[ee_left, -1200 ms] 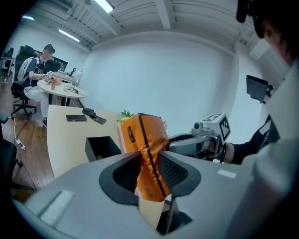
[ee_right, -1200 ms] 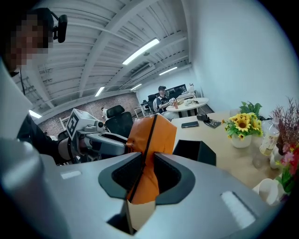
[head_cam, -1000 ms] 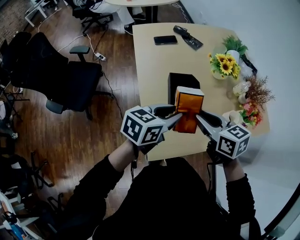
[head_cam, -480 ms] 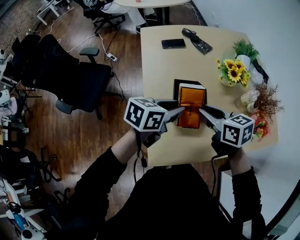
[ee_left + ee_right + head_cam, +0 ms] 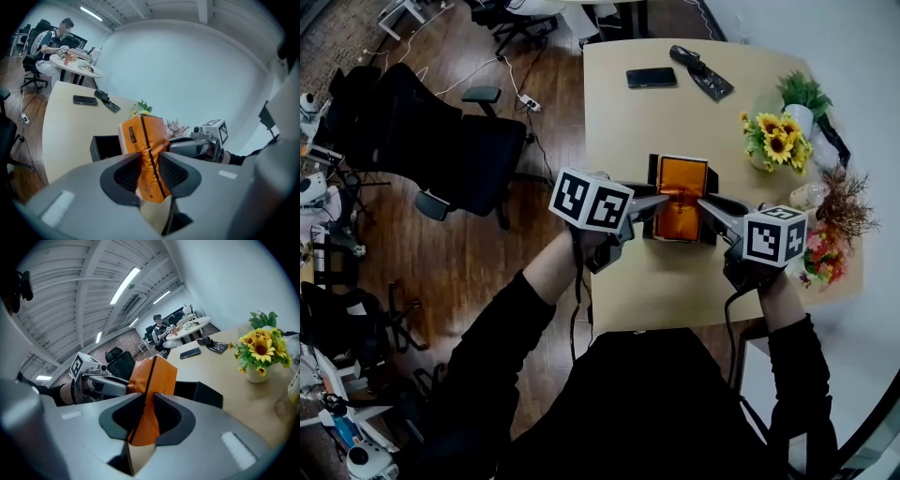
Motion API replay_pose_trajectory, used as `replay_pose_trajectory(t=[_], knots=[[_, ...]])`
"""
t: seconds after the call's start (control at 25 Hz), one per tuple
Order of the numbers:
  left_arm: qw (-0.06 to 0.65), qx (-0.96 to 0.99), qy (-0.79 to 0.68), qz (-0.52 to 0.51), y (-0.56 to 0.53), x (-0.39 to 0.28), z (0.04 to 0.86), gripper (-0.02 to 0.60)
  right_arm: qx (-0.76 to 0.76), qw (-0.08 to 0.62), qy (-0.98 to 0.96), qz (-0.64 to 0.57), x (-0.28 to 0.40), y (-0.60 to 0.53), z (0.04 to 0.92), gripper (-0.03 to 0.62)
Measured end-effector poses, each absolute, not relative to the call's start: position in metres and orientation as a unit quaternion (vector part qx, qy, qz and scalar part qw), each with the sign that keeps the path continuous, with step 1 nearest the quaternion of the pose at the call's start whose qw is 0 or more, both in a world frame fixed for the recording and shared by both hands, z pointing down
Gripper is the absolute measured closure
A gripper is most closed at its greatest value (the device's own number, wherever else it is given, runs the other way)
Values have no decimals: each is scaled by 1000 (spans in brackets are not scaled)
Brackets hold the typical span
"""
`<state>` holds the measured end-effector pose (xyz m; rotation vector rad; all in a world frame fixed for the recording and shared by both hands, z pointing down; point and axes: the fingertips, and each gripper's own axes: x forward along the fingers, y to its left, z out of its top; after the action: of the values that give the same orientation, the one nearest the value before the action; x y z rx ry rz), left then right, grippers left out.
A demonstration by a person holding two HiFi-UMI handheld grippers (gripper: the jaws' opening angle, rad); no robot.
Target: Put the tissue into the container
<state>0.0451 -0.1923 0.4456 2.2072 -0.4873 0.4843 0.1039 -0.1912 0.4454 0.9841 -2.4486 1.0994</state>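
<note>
An orange tissue pack (image 5: 682, 197) hangs between both grippers, directly over the black open container (image 5: 653, 178) on the beige table (image 5: 675, 122). My left gripper (image 5: 664, 201) is shut on the pack's left edge, and my right gripper (image 5: 703, 203) is shut on its right edge. In the left gripper view the orange tissue pack (image 5: 145, 154) is pinched between the jaws, with the container (image 5: 105, 146) behind it. The right gripper view shows the pack (image 5: 151, 394) squeezed the same way, the container (image 5: 206, 393) just beyond. The pack hides most of the container's inside.
A phone (image 5: 651, 78) and a dark pouch (image 5: 701, 73) lie at the table's far end. A sunflower vase (image 5: 773, 141), other flowers (image 5: 825, 248) and a bottle (image 5: 811, 195) line the right edge. Office chairs (image 5: 441, 159) stand to the left on the wood floor.
Both grippers have carried the tissue pack away from me and lower, from in front of the container to right above it. The grips are unchanged.
</note>
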Motion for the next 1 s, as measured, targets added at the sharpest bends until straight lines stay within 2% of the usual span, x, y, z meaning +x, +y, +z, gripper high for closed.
replay_pose_trajectory(t=[1.0], knots=[[467,818,-207,266,-220,46,536,488,318,189,-807,460,101,-217,536,516]])
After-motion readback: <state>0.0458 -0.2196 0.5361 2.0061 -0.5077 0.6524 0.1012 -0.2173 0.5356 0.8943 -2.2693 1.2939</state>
